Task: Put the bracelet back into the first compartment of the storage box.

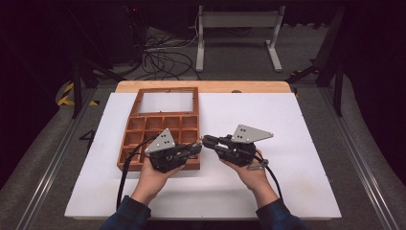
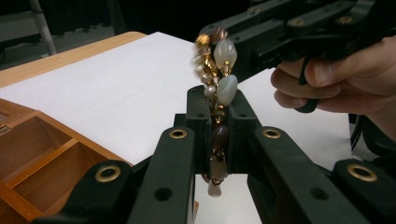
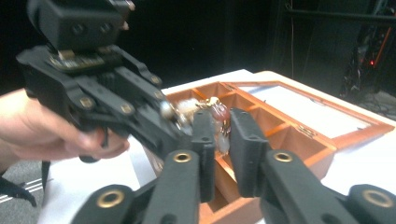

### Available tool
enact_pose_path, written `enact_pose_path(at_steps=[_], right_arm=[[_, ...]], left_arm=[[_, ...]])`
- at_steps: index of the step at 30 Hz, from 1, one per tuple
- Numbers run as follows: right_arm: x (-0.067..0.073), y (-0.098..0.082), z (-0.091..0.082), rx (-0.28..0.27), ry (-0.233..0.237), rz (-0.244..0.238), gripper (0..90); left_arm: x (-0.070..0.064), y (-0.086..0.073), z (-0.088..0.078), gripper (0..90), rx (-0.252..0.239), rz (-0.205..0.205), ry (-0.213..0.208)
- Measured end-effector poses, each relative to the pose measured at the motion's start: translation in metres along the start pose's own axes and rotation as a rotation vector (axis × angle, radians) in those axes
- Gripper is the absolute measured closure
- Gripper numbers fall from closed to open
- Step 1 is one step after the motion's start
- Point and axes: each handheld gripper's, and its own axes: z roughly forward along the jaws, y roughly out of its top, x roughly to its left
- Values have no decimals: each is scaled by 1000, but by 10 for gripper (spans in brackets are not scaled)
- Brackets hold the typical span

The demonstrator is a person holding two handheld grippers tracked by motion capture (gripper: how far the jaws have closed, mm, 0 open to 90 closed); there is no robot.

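Left gripper (image 2: 217,135) pinched beaded bracelet (image 2: 219,84); right gripper (image 3: 223,135) spread slightly around it, not gripping. Could've slipped, missed wooden box (image 1: 160,129).

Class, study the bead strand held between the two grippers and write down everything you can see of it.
The bead strand is a short string of mixed beads: milky white oval stones, small gold-coloured beads, tiny pearl-like ones and a dark brownish bead lower down. They look like polished stone and metal. It runs upright through the shut jaws of the left hand-held gripper, a pale end hanging below. Its upper end sits at the tips of the right hand-held gripper, whose pads stand slightly apart. It is held above the white table, beside the wooden box.
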Motion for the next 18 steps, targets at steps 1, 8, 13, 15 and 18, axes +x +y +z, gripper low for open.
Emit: enact_pose_path(at_steps=[1, 8, 13, 15, 18], right_arm=[[-1, 0, -1, 0, -3, 6, 744], [-6, 0, -8, -11, -29, 14, 664], [-6, 0, -11, -3, -60, -11, 598], [-7, 0, -13, -4, -73, -23, 568], [-8, -1, -18, -6, -110, -27, 511]], left_arm=[[2, 1, -2, 831, -1, 1, -2], [8, 6, -13, 831, -1, -13, -2], [13, 9, -19, 831, -12, -10, 19], [15, 9, -22, 831, -14, -6, 32], [19, 11, -26, 831, -17, 1, 48]])
